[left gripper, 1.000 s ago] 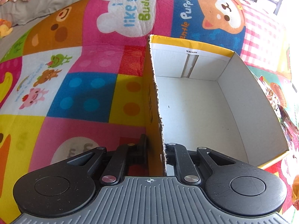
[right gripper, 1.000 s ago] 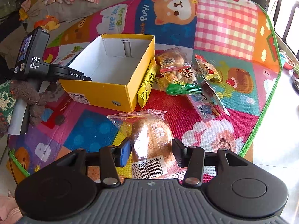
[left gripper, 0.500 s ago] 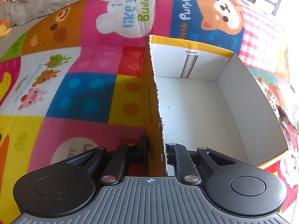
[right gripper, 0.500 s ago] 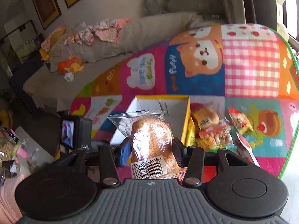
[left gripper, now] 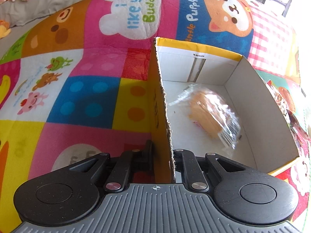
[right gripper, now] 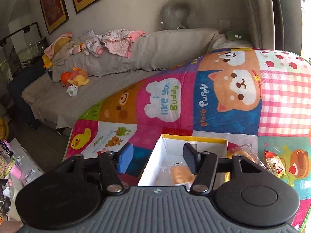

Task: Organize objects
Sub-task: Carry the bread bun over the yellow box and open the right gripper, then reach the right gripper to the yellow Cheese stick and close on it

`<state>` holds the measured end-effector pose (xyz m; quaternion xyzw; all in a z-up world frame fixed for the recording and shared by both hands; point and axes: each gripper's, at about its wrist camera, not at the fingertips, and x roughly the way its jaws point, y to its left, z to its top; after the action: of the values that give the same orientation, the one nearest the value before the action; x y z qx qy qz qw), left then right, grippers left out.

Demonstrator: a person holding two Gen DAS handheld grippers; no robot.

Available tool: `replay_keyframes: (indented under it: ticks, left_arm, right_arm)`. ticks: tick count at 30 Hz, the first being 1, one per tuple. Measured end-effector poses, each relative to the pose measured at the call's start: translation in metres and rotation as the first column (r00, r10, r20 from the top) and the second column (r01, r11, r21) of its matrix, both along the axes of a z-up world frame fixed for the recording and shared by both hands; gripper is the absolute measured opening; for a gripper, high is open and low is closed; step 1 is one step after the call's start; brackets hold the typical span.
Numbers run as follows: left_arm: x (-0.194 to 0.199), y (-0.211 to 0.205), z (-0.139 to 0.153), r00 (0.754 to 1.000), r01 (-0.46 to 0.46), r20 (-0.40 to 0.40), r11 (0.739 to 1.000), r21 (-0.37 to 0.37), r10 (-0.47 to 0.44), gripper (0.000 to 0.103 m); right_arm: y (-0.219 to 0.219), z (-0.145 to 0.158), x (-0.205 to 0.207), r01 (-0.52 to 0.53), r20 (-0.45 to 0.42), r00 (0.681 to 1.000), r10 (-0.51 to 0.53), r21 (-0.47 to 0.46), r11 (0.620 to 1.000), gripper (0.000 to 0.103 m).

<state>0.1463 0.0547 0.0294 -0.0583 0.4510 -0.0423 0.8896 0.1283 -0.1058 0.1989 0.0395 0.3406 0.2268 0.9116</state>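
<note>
1. One cardboard box (left gripper: 258, 104), yellow outside and white inside, sits open-topped on the patchwork mat (left gripper: 93, 97); it fills the centre and right of the left wrist view.
2. One wrapped bread bun (left gripper: 208, 114) lies inside the box, blurred, on the white floor near the middle, apart from all four walls. Bare floor shows around it, most at lower left.
3. Two grippers. The left gripper (left gripper: 162, 151) is clamped on the box's near-left wall, one finger outside and one inside, at bottom centre.
4. The right gripper (right gripper: 157, 160) stands with its jaws apart and nothing between them; they have just been opening. It sits above the box's near end, with the bun seen below it.
5. Several snack packets (right gripper: 272, 163) lie on the mat just right of the box; I cannot count them.
6. The mat left of the box is bare up to the grey sofa (right gripper: 120, 66) at upper left.
</note>
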Motion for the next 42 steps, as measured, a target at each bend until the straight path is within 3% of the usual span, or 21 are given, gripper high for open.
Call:
replay_keyframes:
  ticks: [7, 13, 20, 24, 27, 33, 37, 42]
  left_arm:
    - [-0.001, 0.0, 0.0, 1.0, 0.007, 0.0, 1.0, 0.004, -0.007, 0.014]
    - [0.0, 0.0, 0.0, 1.0, 0.011, 0.0, 1.0, 0.006, -0.011, 0.014]
    - [0.0, 0.0, 0.0, 1.0, 0.01, -0.001, 1.0, 0.005, -0.01, 0.014]
    - [-0.001, 0.002, 0.0, 1.0, 0.002, 0.0, 1.0, 0.008, -0.002, 0.013]
    - [-0.003, 0.008, 0.001, 1.0, -0.013, 0.002, 1.0, 0.027, 0.013, 0.013]
    - [-0.007, 0.023, 0.002, 0.999, -0.04, 0.0, 0.999, 0.033, 0.04, 0.013]
    - [-0.009, 0.032, 0.002, 0.999, -0.051, 0.0, 0.998, 0.033, 0.051, 0.013]
    - [-0.011, 0.041, 0.003, 0.998, -0.066, -0.001, 0.997, 0.033, 0.066, 0.013]
  right_arm:
    - [-0.029, -0.013, 0.003, 0.051, -0.011, 0.999, -0.052, -0.029, 0.998, 0.067]
    - [-0.09, -0.043, 0.007, 0.159, -0.043, 0.985, -0.165, -0.121, 0.98, 0.069]
    - [-0.193, -0.083, 0.019, 0.369, -0.157, 0.907, -0.39, -0.147, 0.918, 0.069]
    - [-0.22, -0.106, 0.024, 0.425, -0.214, 0.867, -0.45, -0.157, 0.892, 0.069]
    - [-0.217, -0.117, 0.024, 0.408, -0.254, 0.866, -0.43, -0.138, 0.902, 0.069]
    - [-0.164, -0.118, 0.025, 0.28, -0.244, 0.922, -0.3, -0.114, 0.953, 0.068]
    - [-0.125, -0.124, 0.034, 0.179, -0.278, 0.942, -0.19, -0.066, 0.982, 0.042]
    - [-0.09, -0.136, 0.052, 0.134, -0.308, 0.942, -0.136, -0.029, 0.991, 0.042]
